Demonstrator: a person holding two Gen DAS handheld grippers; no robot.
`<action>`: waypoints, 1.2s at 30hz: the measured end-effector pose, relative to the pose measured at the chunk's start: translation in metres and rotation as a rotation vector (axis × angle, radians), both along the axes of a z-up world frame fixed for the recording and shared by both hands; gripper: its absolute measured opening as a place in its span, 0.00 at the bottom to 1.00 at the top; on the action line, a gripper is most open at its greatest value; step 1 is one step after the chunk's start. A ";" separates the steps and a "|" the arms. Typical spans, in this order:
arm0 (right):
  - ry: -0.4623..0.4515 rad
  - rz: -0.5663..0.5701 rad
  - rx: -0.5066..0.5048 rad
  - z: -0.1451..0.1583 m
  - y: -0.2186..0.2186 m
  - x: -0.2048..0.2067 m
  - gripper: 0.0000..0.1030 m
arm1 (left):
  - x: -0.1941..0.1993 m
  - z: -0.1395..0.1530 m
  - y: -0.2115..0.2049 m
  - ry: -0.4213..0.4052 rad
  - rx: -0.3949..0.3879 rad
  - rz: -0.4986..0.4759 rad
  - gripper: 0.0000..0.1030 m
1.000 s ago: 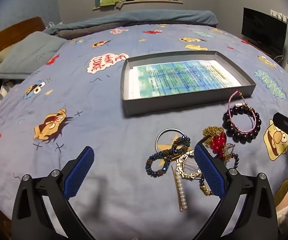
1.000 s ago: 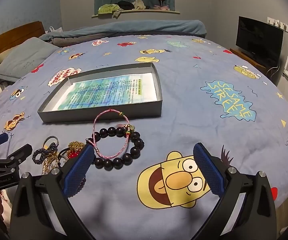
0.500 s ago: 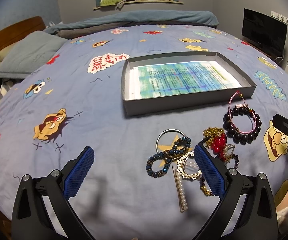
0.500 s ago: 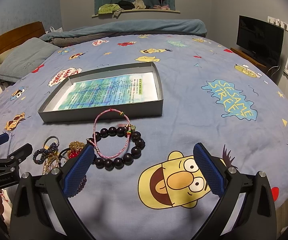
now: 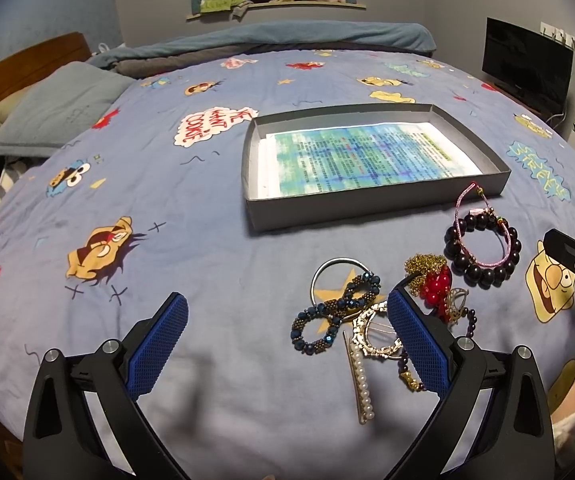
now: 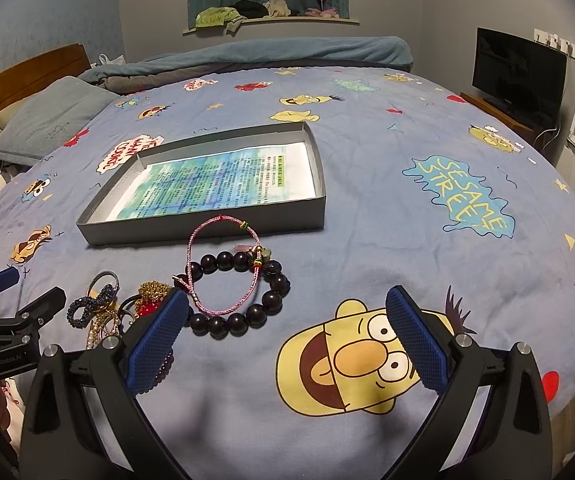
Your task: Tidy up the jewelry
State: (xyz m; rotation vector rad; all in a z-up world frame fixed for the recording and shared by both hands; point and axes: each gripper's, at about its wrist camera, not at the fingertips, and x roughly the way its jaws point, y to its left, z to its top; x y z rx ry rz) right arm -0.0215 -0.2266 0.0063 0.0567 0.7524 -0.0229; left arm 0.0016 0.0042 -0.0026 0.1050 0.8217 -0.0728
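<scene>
Jewelry pile (image 5: pixel 371 312) blocks tray (image 5: pixel 367 204) front; left clear.

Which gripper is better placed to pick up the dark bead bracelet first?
Right. The dark bead bracelet lies just ahead of the open right gripper; the left gripper faces the tangled pile instead.

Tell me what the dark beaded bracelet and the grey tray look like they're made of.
Dark beaded bracelet: glossy round beads, near black, likely polished wood or stone; they catch highlights. Grey tray: looks like matte cardboard, with thin flat walls and sharp folded corners.
</scene>
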 end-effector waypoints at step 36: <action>0.018 0.033 0.060 -0.010 -0.003 0.006 0.95 | 0.005 -0.005 0.002 0.020 -0.005 0.012 0.96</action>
